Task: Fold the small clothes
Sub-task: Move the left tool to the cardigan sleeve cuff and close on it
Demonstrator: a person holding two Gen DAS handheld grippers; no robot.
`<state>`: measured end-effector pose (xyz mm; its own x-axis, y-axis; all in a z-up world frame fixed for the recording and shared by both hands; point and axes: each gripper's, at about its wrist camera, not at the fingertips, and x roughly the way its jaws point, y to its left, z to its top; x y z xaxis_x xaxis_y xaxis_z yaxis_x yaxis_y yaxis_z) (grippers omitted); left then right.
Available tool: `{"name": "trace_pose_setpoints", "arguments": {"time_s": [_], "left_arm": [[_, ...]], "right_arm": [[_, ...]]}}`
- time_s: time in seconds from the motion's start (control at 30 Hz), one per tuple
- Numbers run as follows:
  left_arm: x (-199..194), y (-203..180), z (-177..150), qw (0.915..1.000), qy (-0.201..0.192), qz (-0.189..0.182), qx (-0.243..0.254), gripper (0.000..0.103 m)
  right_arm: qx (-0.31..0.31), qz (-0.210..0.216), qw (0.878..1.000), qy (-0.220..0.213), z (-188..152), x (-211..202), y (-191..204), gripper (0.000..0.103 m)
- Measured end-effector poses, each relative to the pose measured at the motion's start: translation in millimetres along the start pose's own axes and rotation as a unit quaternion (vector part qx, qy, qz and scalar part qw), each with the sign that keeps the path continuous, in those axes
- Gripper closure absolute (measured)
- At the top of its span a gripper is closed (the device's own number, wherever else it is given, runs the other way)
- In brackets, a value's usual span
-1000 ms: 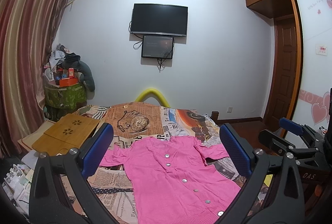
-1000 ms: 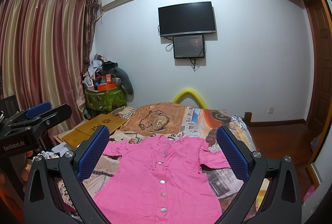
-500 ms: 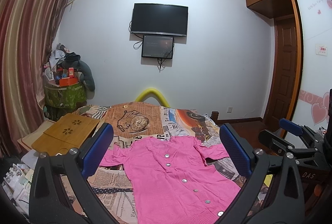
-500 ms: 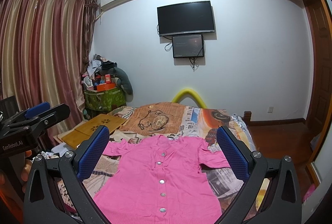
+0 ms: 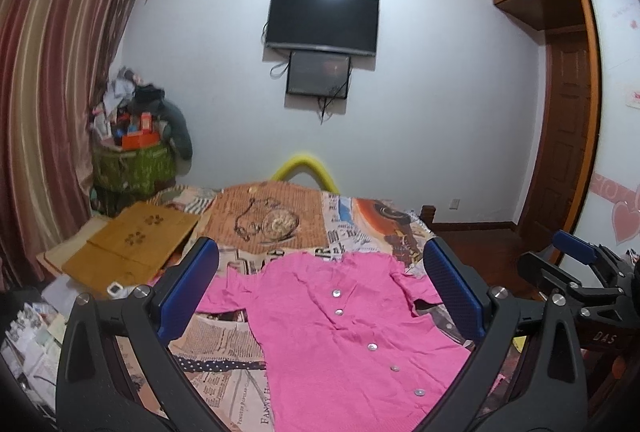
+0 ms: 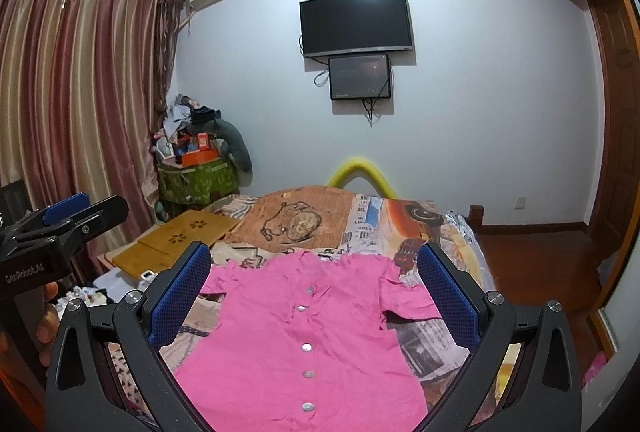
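pink buttoned top [image 5: 340, 328] flat on bed [image 5: 280, 224], left tool [image 5: 320, 296] open above

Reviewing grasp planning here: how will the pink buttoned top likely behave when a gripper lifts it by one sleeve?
The pink top lies flat with soft wrinkles, so it is probably floppy and would drape. It looks thin, likely light. On the printed bedcover it may drag rather than slide.

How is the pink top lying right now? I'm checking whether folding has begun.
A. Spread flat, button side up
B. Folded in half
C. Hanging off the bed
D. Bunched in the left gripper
A: the pink top lies spread on the bed, sleeves out, its button row facing up.
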<state>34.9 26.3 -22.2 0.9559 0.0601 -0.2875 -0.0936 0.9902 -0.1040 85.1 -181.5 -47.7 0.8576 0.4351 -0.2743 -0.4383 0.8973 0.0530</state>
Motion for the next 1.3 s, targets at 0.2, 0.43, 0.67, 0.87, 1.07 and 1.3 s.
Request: {"name": "trace_pose_setpoints", "arguments": {"time_s": [0.2, 0.43, 0.67, 0.87, 1.07, 1.3], "left_arm": [[59, 44, -8, 0.9974, 0.056, 0.028, -0.035, 0.0], [140, 120, -40, 0.9822, 0.137, 0.114, -0.059, 0.0], [216, 217, -80, 0.9499, 0.241, 0.157, -0.123, 0.0], [256, 278, -111, 0.9215, 0.297, 0.173, -0.181, 0.004], [287, 299, -137, 0.8961, 0.349, 0.147, -0.231, 0.019], [311, 302, -150, 0.889, 0.36, 0.139, -0.247, 0.022]], "right_arm": [[0.01, -0.003, 0.999, 0.031, -8, 36, -9, 0.001], [0.033, -0.005, 0.996, 0.084, -19, 90, -28, 0.001], [0.027, -0.007, 0.991, 0.131, -29, 144, -45, 0.003], [0.014, 0.002, 0.982, 0.188, -32, 198, -66, 0.018], [-0.016, -0.002, 0.971, 0.239, -31, 266, -91, 0.03], [-0.036, 0.002, 0.951, 0.307, -40, 353, -110, 0.042]]}}
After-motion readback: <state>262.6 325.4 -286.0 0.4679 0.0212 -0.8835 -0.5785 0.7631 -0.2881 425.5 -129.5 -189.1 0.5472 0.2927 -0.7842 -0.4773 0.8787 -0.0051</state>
